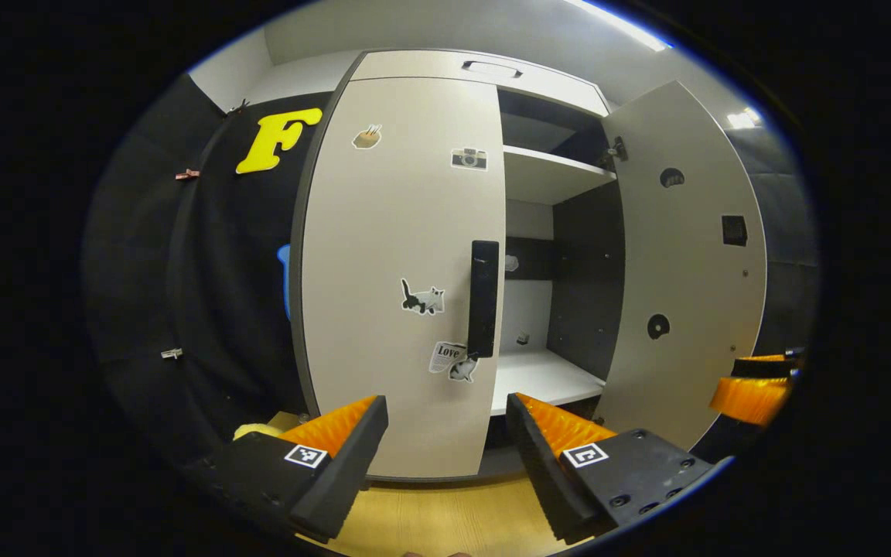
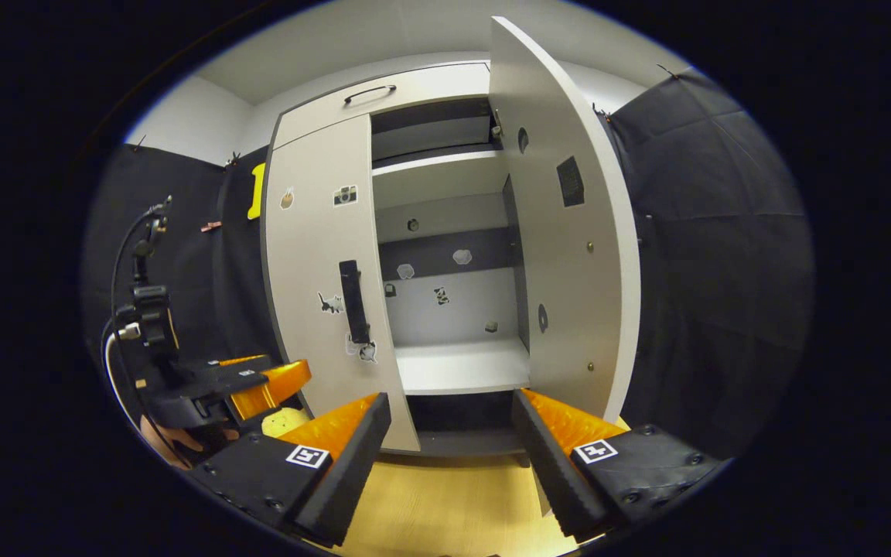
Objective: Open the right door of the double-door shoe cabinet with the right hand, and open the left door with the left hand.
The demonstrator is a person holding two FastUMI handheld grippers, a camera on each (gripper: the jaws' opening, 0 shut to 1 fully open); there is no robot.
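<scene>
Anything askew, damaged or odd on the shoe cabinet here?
Nothing stands out. The right door hangs open, the left door is shut with its black handle straight, and the shelves look bare and undamaged.

The shoe cabinet (image 1: 399, 271) stands directly on the wood-look floor (image 1: 445, 518).

R door (image 2: 561, 232) swung open; L door (image 1: 399, 271) shut.
</scene>
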